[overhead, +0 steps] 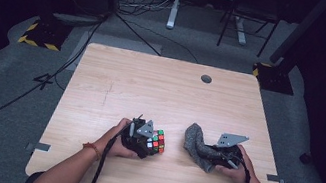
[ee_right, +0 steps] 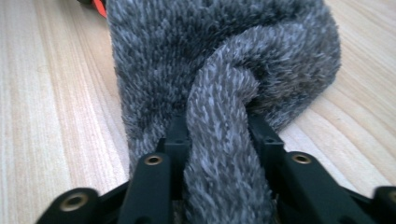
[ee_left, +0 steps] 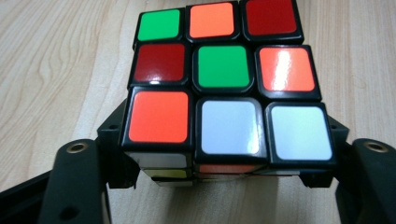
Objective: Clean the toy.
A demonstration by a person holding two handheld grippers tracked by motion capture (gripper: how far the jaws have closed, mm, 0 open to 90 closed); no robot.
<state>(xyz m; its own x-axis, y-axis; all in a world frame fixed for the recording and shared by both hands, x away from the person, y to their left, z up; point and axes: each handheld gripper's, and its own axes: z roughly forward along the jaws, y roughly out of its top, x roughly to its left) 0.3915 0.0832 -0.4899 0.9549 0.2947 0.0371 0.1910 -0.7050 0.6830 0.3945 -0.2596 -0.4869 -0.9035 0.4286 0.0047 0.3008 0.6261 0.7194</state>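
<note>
Your left gripper (overhead: 151, 141) sits at about seven o'clock on the wooden table (overhead: 162, 86), with the Rubik's cube (overhead: 158, 141) between its jaws, resting on the tabletop. In the left gripper view the cube (ee_left: 224, 84) sits square between the two black jaws, which flank its lower layer close at either side; I cannot tell from the pictures whether the pads press on it or stand a hair clear. Treat it as a rigid, fairly light block with glossy stickers (slick faces, so a loose pinch may let it slide), and remember that its layers can turn: take it across two opposite flat faces, centred on the middle layer, not on a corner or edge. Your right gripper (overhead: 208, 153) is at about five o'clock, well apart from the cube, and its jaws are clenched on a fold of the grey fuzzy cloth (overhead: 197, 143). In the right gripper view that fold (ee_right: 219, 154) runs up between the jaws, with the rest of the cloth heaped on the table just beyond. It looks soft, limp and very light; it will droop and trail rather than keep its shape, so a bunched fold, as you have now, is the place to hold, taken deep in the jaws.
</note>
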